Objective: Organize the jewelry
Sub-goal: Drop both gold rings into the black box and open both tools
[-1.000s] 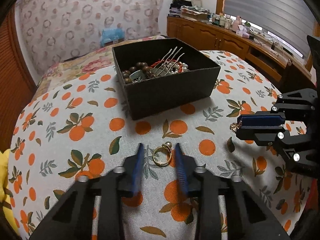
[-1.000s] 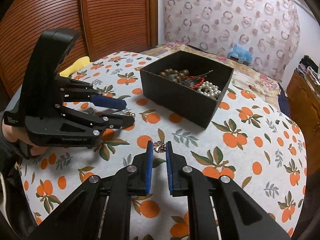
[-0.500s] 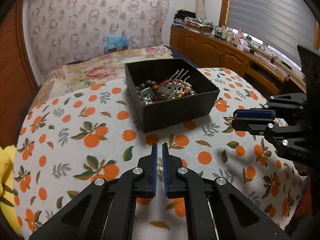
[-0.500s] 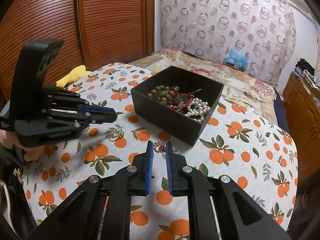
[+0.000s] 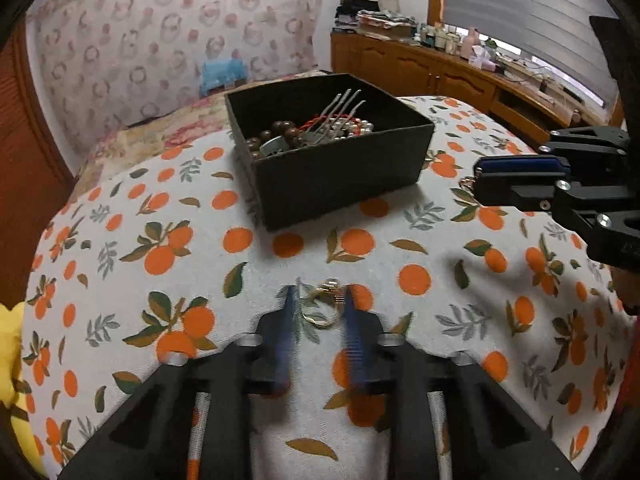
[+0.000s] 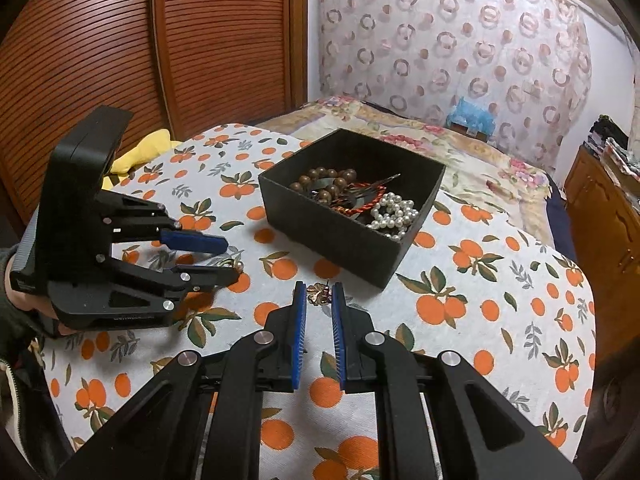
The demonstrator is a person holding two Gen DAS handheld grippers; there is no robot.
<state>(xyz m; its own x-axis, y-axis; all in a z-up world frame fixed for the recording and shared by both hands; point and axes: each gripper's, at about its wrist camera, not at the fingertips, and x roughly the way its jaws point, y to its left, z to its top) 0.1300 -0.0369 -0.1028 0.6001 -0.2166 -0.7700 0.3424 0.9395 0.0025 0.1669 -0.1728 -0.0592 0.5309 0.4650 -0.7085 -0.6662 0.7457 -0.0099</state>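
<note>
A table covered in a white cloth point(image 5: 100, 280) printed with oranges and green leaves fills both wrist views. Near its far middle sits an open black box point(image 5: 340, 172) holding brown wooden beads point(image 6: 324, 184), a white pearl strand point(image 6: 394, 212), a red cord and a metal hair fork point(image 5: 340, 108). At the near edge of the left wrist view, the left gripper point(image 5: 318, 308) hovers low over the cloth with its blue-padded jaws spread apart; a gold ring point(image 5: 324, 308) lies on the cloth between the fingertips, and neither pad appears to be touching it. To the right, the right gripper point(image 6: 319, 292) is held above the table, just short of the box's near corner. Its jaws are narrowly parted, and a small bronze flower-shaped earring point(image 6: 318, 294) sits at the fingertips between the pads; whether they pinch it cannot be told. A yellow cloth point(image 6: 140, 152) lies at the table's left edge. Behind are a patterned curtain and brown slatted doors.
</note>
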